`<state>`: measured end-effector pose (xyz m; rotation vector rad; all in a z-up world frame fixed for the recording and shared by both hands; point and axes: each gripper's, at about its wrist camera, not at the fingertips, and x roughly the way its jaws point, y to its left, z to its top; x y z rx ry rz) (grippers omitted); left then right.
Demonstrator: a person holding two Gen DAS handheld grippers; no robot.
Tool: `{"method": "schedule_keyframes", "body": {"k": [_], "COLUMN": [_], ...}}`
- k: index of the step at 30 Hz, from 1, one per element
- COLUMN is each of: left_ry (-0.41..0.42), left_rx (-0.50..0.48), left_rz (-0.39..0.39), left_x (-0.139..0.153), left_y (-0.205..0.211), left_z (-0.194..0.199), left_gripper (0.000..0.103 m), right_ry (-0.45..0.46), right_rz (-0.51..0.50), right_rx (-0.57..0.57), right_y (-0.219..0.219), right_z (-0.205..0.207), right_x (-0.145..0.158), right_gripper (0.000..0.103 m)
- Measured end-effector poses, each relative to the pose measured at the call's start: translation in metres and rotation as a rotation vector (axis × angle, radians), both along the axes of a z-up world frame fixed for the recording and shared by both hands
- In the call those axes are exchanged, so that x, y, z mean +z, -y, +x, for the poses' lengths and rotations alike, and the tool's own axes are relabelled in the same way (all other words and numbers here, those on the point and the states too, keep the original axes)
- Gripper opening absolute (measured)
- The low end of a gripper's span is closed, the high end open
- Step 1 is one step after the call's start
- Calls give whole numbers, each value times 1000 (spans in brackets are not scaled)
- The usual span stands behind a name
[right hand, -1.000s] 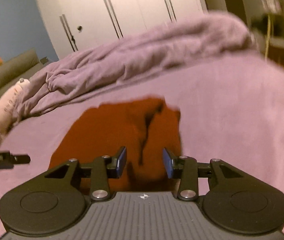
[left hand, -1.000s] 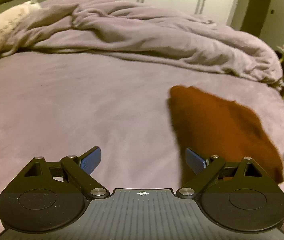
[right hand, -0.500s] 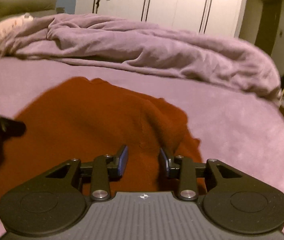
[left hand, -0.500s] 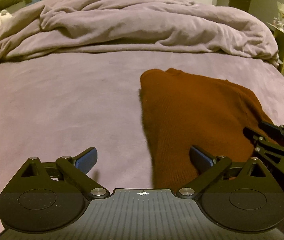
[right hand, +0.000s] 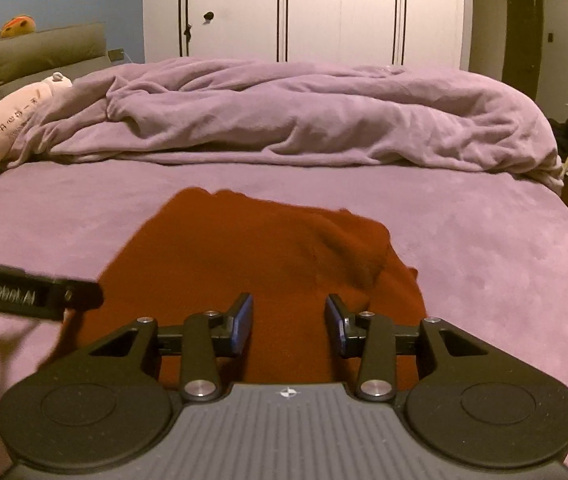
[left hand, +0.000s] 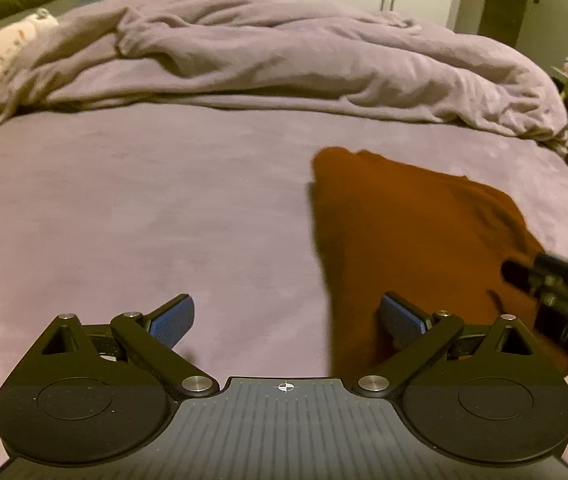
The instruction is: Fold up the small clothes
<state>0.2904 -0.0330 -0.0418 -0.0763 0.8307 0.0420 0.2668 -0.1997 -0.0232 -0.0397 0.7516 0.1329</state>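
Rust-brown knit garment lies part-folded on the purple bedspread; both unclenched grippers, left gripper and right gripper, should pinch its near edge evenly.

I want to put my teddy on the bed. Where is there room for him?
The widest bare stretch of purple bedsheet lies left of the rust-brown garment, in front of the bunched purple duvet. A narrower strip lies right of the garment. It is crowded around the garment, where the left hand-held gripper and right hand-held gripper hover open.
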Motion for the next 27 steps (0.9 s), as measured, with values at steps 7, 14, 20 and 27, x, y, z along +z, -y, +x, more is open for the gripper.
{"method": "schedule_keyframes", "body": {"k": [7, 14, 20, 27], "left_ry": [-72, -85, -100, -77], "left_rx": [63, 64, 50, -18], "left_rz": [63, 56, -103, -312], "left_x": [-10, -17, -20, -17], "left_y": [-29, -38, -41, -47], "left_z": [-2, -1, 4, 12], "left_gripper": [102, 102, 102, 102], "right_ry": [-39, -81, -85, -67], "right_rz": [56, 40, 56, 62], "right_rx": [54, 49, 57, -62], "right_y": [-35, -58, -50, 5], "right_z": [19, 31, 38, 29], "right_x": [-6, -26, -45, -18], "right_gripper": [35, 34, 34, 47]}}
